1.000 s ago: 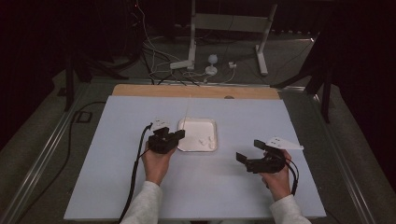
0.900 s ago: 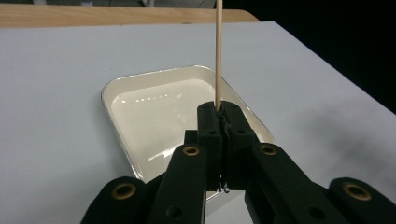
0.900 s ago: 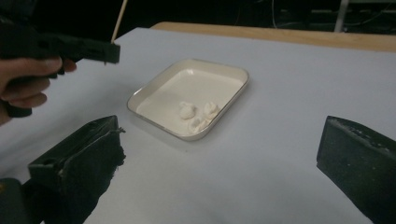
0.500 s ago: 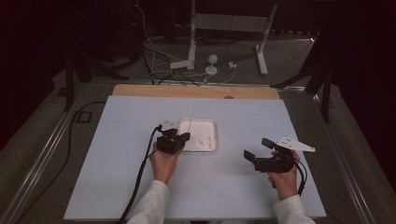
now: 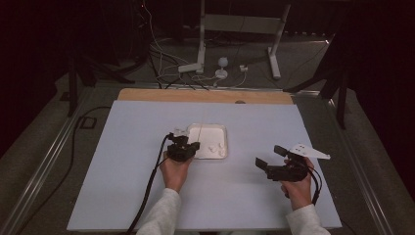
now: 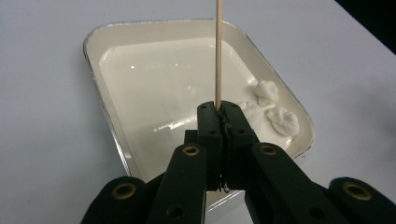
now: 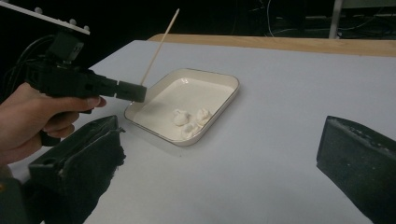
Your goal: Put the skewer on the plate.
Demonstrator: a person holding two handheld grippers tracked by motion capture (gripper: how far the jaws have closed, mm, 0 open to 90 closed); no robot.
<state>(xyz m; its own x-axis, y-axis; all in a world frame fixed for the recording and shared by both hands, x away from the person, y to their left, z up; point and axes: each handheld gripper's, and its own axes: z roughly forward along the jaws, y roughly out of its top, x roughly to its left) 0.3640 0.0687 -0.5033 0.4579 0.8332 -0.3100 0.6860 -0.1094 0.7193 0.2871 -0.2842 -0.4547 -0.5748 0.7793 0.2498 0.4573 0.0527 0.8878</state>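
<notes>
The left tongs (image 6: 219, 109) are clamped tight on the lower end of a thin wooden skewer (image 6: 218, 51), the two black jaws pressed together with only the stick between them. In the left gripper view the skewer rises straight up out of the jaw tips and runs off the top edge. In the right gripper view the same skewer (image 7: 159, 45) leans up and away from the left tongs (image 7: 135, 93), over the near-left corner of a white rectangular tray (image 7: 228, 100).

The tray (image 5: 221, 128) lies near the middle of the pale surface (image 5: 122, 186), and the left tongs (image 5: 192, 148) sit at its left edge. Three small white fluffy lumps (image 6: 275, 112) lie together in one corner of the tray, apart from the skewer; from the high view they (image 5: 214, 147) show at the tray's near right part. The rest of the tray floor is bare and glossy.

The right tongs (image 5: 268, 156) are held well to the right of the tray, above the surface, with the jaws standing wide apart and nothing between them. In the right gripper view the two dark padded jaws frame the scene at lower left and lower right, facing the tray.
</notes>
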